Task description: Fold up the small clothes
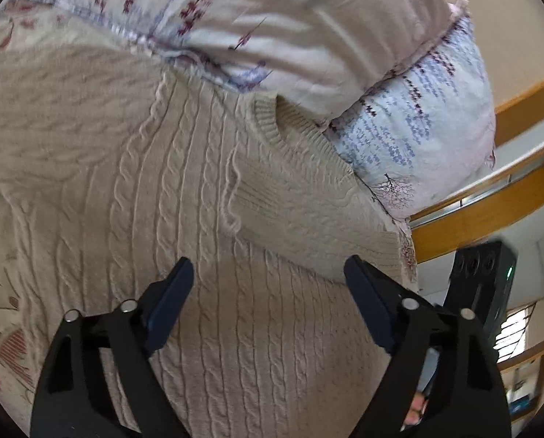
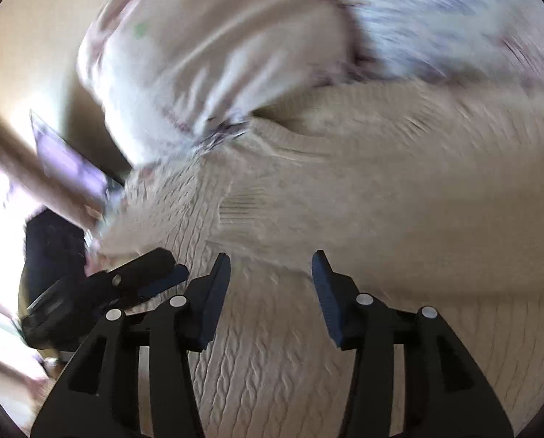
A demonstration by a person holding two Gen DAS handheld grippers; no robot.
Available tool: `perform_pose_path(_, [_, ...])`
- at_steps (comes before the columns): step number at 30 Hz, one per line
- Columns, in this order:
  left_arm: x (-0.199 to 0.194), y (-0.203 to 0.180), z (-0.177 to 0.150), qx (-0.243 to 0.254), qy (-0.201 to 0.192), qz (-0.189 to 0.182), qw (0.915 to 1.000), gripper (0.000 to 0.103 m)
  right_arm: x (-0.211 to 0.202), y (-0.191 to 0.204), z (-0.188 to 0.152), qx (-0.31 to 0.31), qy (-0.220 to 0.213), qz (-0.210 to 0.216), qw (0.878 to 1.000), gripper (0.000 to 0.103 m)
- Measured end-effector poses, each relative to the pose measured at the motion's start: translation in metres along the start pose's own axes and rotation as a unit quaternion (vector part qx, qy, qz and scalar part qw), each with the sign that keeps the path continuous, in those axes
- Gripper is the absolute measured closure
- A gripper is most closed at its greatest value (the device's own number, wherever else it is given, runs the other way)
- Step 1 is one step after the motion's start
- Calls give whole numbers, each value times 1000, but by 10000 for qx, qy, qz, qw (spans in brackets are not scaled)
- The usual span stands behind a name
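Note:
A beige cable-knit sweater (image 1: 184, 189) lies spread on a floral bed sheet, its collar (image 1: 268, 120) toward the pillows and one sleeve (image 1: 308, 219) folded across the body. My left gripper (image 1: 268, 273) is open just above the knit, holding nothing. In the blurred right wrist view the same sweater (image 2: 381, 189) fills the frame. My right gripper (image 2: 272, 273) is open over it and empty. The left gripper (image 2: 140, 273) also shows in the right wrist view, at the left, beside the sweater's edge.
Floral pillows (image 1: 272, 25) are stacked behind the collar, also seen blurred in the right wrist view (image 2: 217, 54). A wooden bed frame or rail (image 1: 491, 211) runs at the right. The right gripper's body (image 1: 483, 277) shows at the right edge of the left wrist view.

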State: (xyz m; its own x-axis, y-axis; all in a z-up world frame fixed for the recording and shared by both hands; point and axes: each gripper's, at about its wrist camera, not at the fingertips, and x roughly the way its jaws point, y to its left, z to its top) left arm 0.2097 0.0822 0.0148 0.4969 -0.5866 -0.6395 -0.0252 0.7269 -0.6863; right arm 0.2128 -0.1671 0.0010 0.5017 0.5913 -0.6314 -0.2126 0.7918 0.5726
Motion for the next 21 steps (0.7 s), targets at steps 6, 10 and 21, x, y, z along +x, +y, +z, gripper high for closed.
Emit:
perform_pose_path(6, [20, 6, 13, -564, 207, -59, 9982, 40, -75, -95, -22, 2027, -1030, 72, 9738, 54])
perform_pose_path(10, [34, 7, 21, -797, 220, -5, 9966, 62, -113, -159, -38, 3244, -1568, -36, 9328, 55])
perform_pose_path(21, [34, -21, 48, 336, -269, 407, 9982, 96, -118, -162, -28, 3045, -2252, -751, 9225, 94])
